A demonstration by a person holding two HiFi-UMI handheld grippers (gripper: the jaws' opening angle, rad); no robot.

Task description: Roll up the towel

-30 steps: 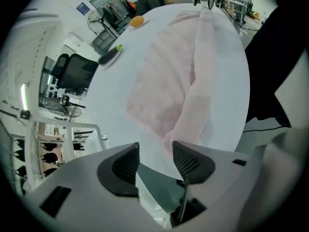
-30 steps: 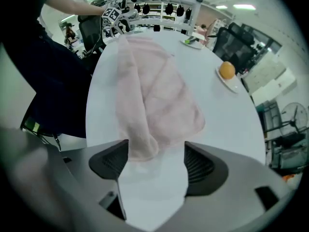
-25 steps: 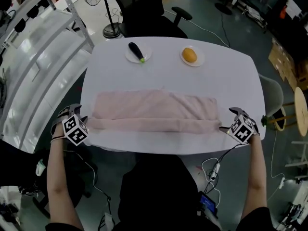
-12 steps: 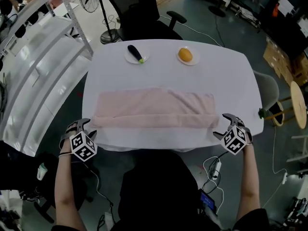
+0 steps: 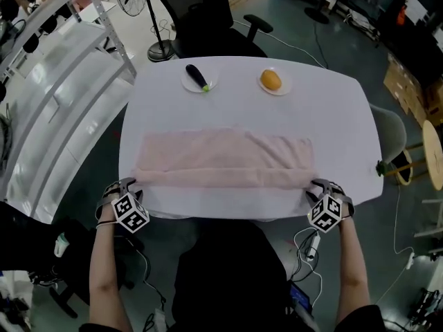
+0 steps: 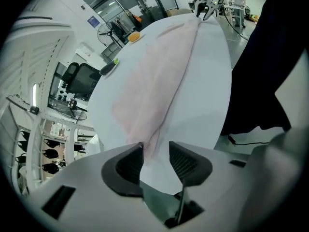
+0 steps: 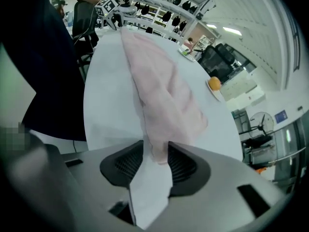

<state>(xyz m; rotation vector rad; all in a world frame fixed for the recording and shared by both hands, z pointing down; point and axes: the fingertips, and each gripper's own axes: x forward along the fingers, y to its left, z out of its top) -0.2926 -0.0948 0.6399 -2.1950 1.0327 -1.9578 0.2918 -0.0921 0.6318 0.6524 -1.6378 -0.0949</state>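
Observation:
A pale pink towel (image 5: pixel 225 159) lies as a long folded strip across the white table (image 5: pixel 325 102), its near edge doubled into a low fold. My left gripper (image 5: pixel 126 185) is at the towel's near left corner. In the left gripper view (image 6: pixel 155 151) its jaws are closing, and the corner of the towel (image 6: pixel 159 71) lies between them against the left pad, with a gap to the right pad. My right gripper (image 5: pixel 320 185) is at the near right corner. In the right gripper view (image 7: pixel 155 153) its closing jaws straddle the towel (image 7: pixel 159 91) with only a sliver of room.
A dark eggplant (image 5: pixel 196 75) and an orange (image 5: pixel 271 80) rest on small plates at the far side of the table. A black office chair (image 5: pixel 208 19) stands beyond it, and a metal rack (image 5: pixel 62 68) is at the left. The table's front edge is just under both grippers.
Both grippers came down and inward from beside the table's ends to the towel's near corners, and their jaws have narrowed. The towel has not moved.

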